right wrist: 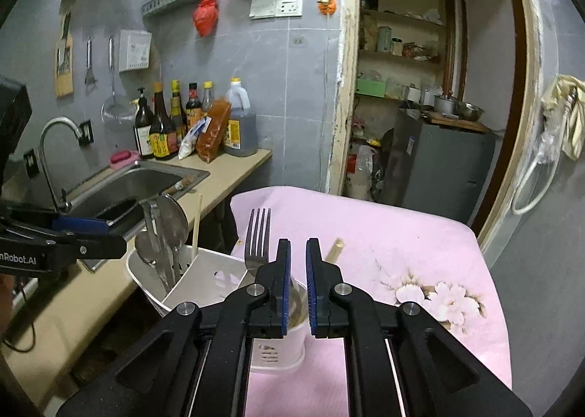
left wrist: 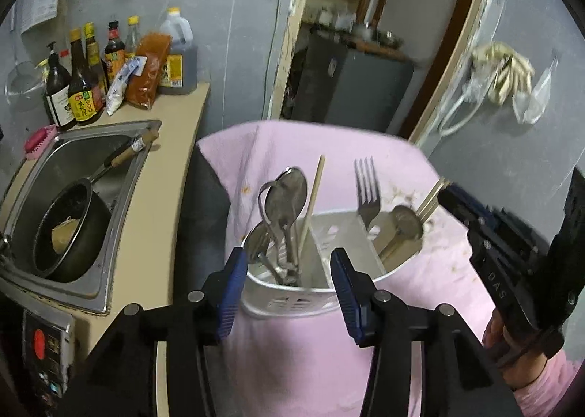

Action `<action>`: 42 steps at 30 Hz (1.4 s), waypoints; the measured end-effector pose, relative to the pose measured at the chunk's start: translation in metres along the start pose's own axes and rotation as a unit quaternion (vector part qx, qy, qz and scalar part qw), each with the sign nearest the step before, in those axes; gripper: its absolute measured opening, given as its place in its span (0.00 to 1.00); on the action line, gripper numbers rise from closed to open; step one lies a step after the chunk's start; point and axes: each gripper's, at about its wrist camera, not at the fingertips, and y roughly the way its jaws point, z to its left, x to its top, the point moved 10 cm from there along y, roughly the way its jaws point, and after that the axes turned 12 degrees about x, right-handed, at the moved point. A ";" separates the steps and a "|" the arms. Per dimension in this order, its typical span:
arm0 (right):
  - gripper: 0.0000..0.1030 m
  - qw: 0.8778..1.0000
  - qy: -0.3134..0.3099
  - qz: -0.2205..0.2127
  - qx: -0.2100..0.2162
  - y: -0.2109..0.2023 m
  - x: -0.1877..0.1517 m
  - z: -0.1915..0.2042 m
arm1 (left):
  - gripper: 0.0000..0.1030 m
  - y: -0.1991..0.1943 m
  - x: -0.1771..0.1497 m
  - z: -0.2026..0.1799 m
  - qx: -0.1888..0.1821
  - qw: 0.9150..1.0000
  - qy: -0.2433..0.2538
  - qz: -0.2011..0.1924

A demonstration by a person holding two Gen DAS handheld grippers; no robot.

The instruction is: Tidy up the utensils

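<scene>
A white divided utensil holder [left wrist: 340,230] [right wrist: 204,281] stands on a pink cloth. Its left compartment holds spoons [left wrist: 287,194] [right wrist: 170,223] and one chopstick [left wrist: 313,197] [right wrist: 197,225]. Its right compartment holds a fork [left wrist: 368,194] [right wrist: 258,238], a spoon [left wrist: 404,225] and chopsticks [left wrist: 433,199] [right wrist: 335,249]. My left gripper [left wrist: 287,263] is open just above the holder's near rim. My right gripper [right wrist: 298,252] hovers over the right compartment, its jaws a narrow gap apart with nothing clearly held; it also shows in the left wrist view [left wrist: 449,197].
The pink cloth [left wrist: 420,289] [right wrist: 420,234] covers a small table. To the left is a counter with a steel sink [left wrist: 55,157] [right wrist: 146,179] holding a black pan [left wrist: 69,230]. Sauce bottles [left wrist: 84,84] [right wrist: 161,128] stand at the counter's back. A doorway [right wrist: 420,88] opens behind.
</scene>
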 end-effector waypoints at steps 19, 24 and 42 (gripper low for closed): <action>0.68 0.993 0.080 -0.083 0.003 -0.147 -0.009 -0.054 | 0.94 -0.108 -0.012 -0.048 0.019 0.979 -0.065 -0.192; 0.83 0.992 0.087 -0.091 0.012 -0.186 -0.029 -0.065 | 0.99 -0.132 -0.035 -0.069 0.031 0.976 -0.065 -0.206; 0.99 0.990 0.087 -0.112 0.017 -0.277 -0.104 -0.080 | 1.00 -0.176 -0.137 -0.112 0.088 0.972 -0.052 -0.211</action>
